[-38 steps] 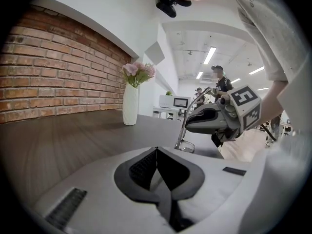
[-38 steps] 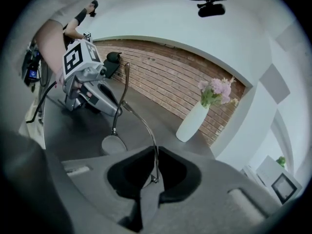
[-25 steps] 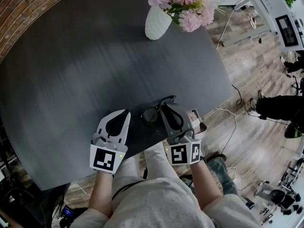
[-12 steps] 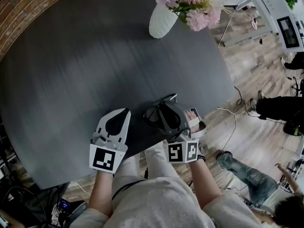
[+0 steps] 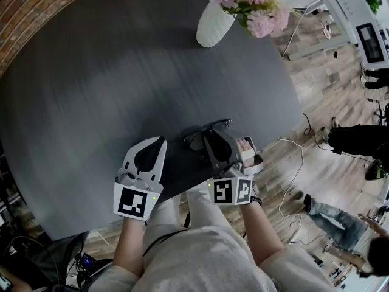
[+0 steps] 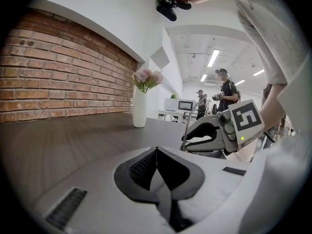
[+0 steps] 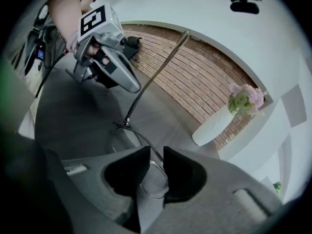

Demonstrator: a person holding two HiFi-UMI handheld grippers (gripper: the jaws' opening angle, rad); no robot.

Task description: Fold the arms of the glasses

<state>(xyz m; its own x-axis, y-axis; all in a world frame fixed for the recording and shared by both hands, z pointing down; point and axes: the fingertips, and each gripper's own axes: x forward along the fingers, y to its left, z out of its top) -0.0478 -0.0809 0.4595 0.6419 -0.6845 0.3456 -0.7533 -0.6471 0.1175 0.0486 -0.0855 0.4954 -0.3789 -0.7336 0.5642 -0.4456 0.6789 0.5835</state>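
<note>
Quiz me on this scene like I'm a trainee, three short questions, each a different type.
1. True or false: the left gripper holds the glasses.
2. Multiple choice: on the table, the glasses lie A) at the far edge, B) at the edge nearest the grippers, C) in the middle.
3. Fill in: the frame of the glasses passes between the fingers of the ___ gripper.
Key: 1 false, its fingers are shut with nothing between them. 2 B. 3 right gripper; its fingers are opening, with the frame between them.
</note>
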